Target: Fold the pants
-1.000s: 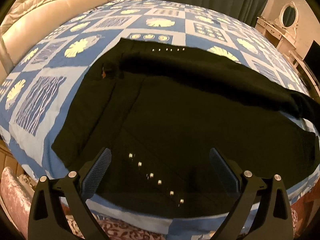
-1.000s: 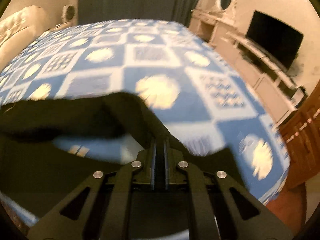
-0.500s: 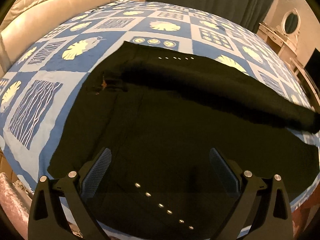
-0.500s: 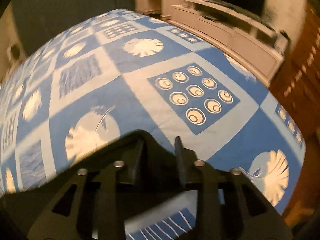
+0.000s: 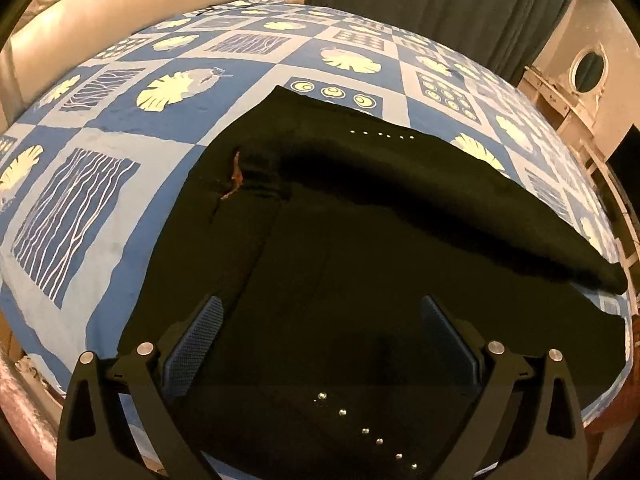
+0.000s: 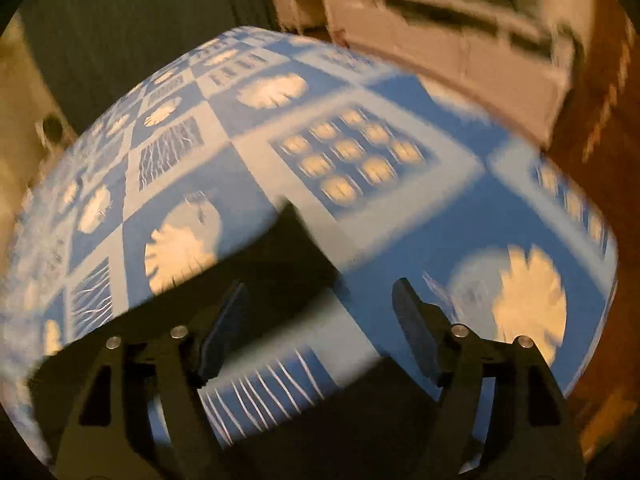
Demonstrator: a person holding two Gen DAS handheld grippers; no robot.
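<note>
Black pants (image 5: 360, 248) lie spread on the blue and white patterned bedspread (image 5: 100, 184), with one leg laid in a thick fold across the far side. Small rows of metal studs show near the far edge and near the close edge. My left gripper (image 5: 320, 340) is open and empty, hovering above the near part of the pants. In the blurred right wrist view, my right gripper (image 6: 320, 320) is open and empty above the end of a pant leg (image 6: 280, 264) that lies on the bedspread (image 6: 400, 240).
A cream padded headboard (image 5: 80, 20) is at the far left. Dark curtains (image 5: 440, 0) hang behind the bed. A white dresser with an oval mirror (image 5: 588, 68) stands at the right. A low white cabinet (image 6: 460, 40) runs beyond the bed's far edge.
My right gripper was shut on the pant leg, carried it across, then opened and let it drop on the bed. My left gripper moved slightly over the pants.
</note>
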